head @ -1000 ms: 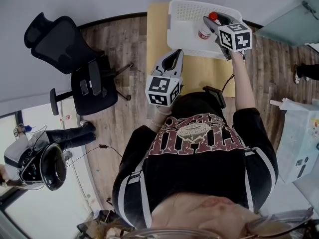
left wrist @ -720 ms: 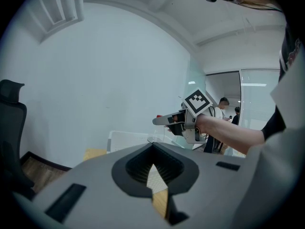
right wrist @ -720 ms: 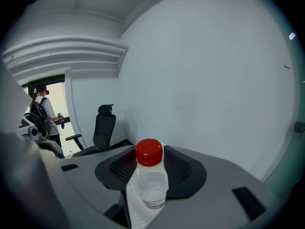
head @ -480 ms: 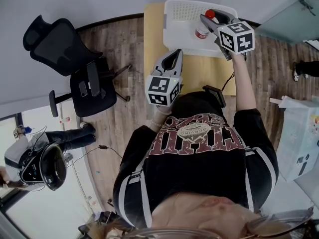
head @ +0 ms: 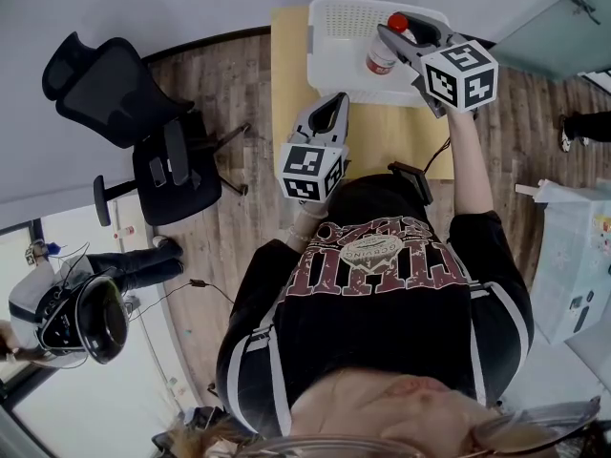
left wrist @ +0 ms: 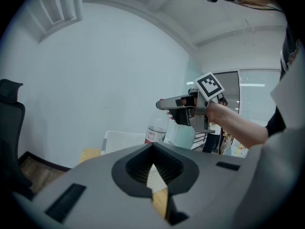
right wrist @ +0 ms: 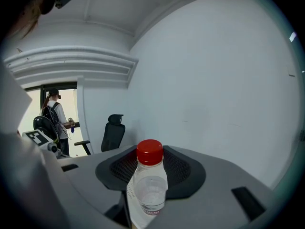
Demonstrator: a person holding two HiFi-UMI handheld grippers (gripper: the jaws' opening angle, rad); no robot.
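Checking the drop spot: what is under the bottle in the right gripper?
The white basket on the wooden table lies below the bottle. The right gripper and bottle cover the basket floor directly beneath.

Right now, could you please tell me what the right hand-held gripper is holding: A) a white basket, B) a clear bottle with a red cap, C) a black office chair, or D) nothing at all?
B: in the right gripper view, the clear bottle with a red cap stands clamped between the jaws of the right hand-held gripper.
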